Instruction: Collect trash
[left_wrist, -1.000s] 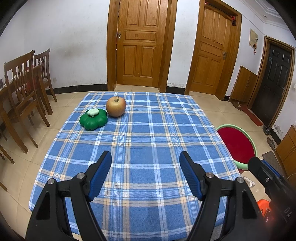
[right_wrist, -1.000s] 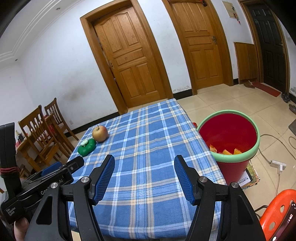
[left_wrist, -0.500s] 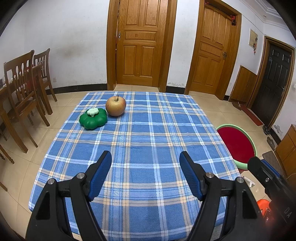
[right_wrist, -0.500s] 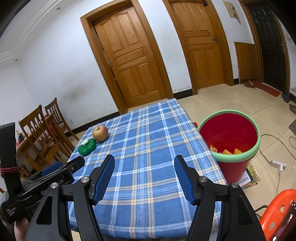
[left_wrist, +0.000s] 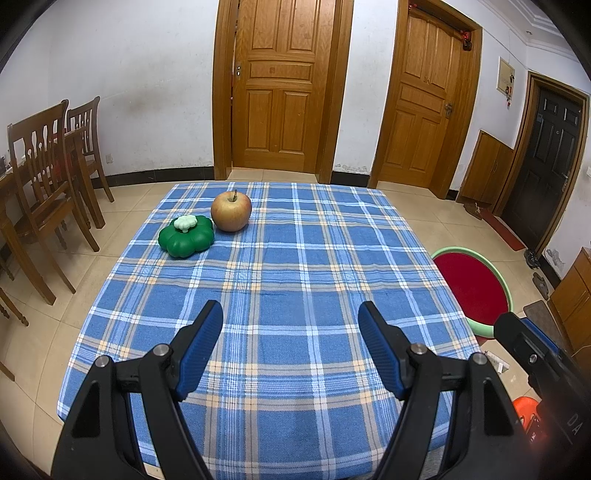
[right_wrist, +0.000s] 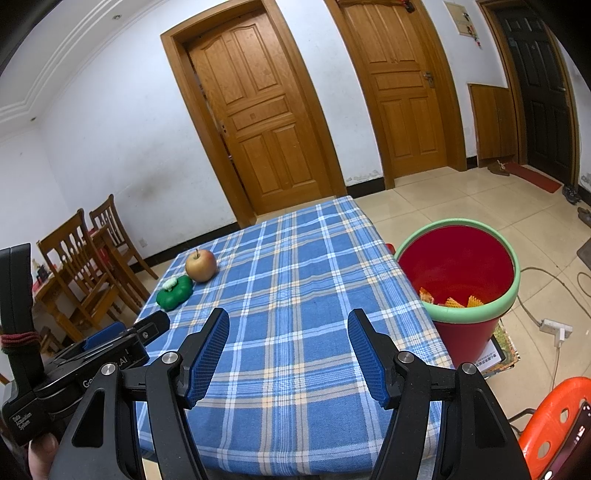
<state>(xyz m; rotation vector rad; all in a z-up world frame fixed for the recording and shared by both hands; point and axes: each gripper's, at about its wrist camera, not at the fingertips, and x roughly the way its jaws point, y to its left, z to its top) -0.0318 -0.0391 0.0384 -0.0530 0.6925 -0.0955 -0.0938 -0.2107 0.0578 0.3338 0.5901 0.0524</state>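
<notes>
A red bin (right_wrist: 458, 266) with a green rim stands on the floor at the table's right side, with orange scraps at its bottom; in the left wrist view only part of the bin (left_wrist: 476, 284) shows. The blue plaid tablecloth (left_wrist: 295, 280) bears an apple (left_wrist: 231, 211) and a green pumpkin-shaped toy (left_wrist: 187, 237) at its far left. My left gripper (left_wrist: 290, 325) hangs open over the near part of the cloth, nothing between its blue pads. My right gripper (right_wrist: 289, 332) is open too, empty, above the near edge. The left gripper's body (right_wrist: 92, 354) shows at the lower left of the right wrist view.
Wooden chairs (left_wrist: 44, 177) stand left of the table. Two wooden doors (left_wrist: 284, 85) and a dark door (left_wrist: 546, 170) line the far walls. An orange stool (right_wrist: 554, 417) sits at the near right, with a power strip and cable (right_wrist: 554, 326) on the tiled floor.
</notes>
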